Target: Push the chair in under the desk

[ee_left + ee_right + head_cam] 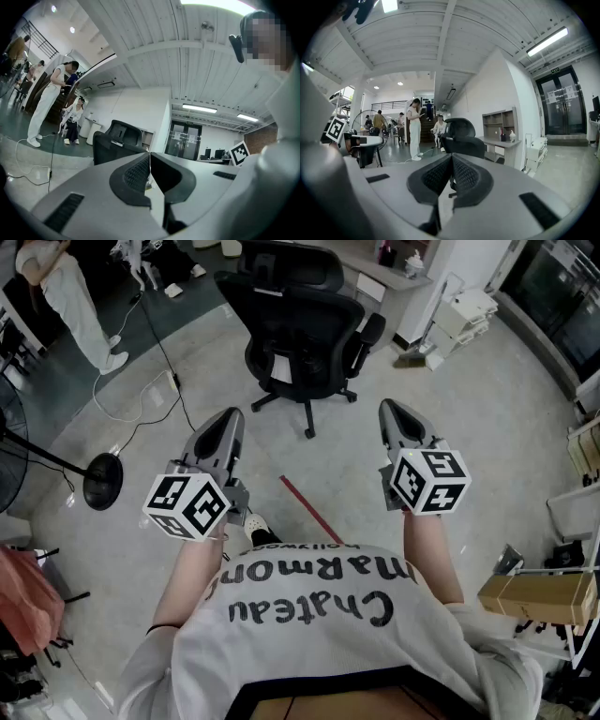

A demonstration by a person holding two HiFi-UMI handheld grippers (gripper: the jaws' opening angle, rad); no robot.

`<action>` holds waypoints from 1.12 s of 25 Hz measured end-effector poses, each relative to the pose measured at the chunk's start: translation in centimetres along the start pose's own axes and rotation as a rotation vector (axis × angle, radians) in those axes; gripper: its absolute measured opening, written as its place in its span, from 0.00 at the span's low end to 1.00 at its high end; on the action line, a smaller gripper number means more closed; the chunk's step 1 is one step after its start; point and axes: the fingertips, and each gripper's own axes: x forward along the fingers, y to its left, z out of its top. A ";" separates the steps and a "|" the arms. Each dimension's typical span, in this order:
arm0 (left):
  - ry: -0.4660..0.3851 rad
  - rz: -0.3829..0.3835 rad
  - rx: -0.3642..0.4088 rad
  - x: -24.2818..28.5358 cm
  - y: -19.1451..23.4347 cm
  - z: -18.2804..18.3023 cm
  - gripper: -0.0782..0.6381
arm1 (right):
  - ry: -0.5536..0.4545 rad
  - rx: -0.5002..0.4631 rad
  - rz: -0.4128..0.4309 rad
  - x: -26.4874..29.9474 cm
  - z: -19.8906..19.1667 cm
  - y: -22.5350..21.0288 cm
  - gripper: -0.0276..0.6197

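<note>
head view: a black office chair on castors (300,334) stands on the pale floor ahead of both tools, well apart from them, with a grey desk (386,287) beyond it. the left gripper (228,420) and right gripper (394,413) point towards it, side by side.

left gripper view: the left gripper (150,157) has its jaws pressed together on nothing; the chair (112,143) sits beyond, left of the tips.

right gripper view: the right gripper (451,159) is likewise closed and empty; the chair (461,138) stands straight past its tips, the desk (499,140) to the right.

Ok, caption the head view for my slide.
The left gripper and right gripper, both shut, face the black chair by the desk.
</note>
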 end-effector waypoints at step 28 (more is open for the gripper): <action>-0.017 -0.127 -0.013 15.7 18.5 7.7 0.13 | -0.003 0.022 -0.129 20.8 5.2 -1.7 0.05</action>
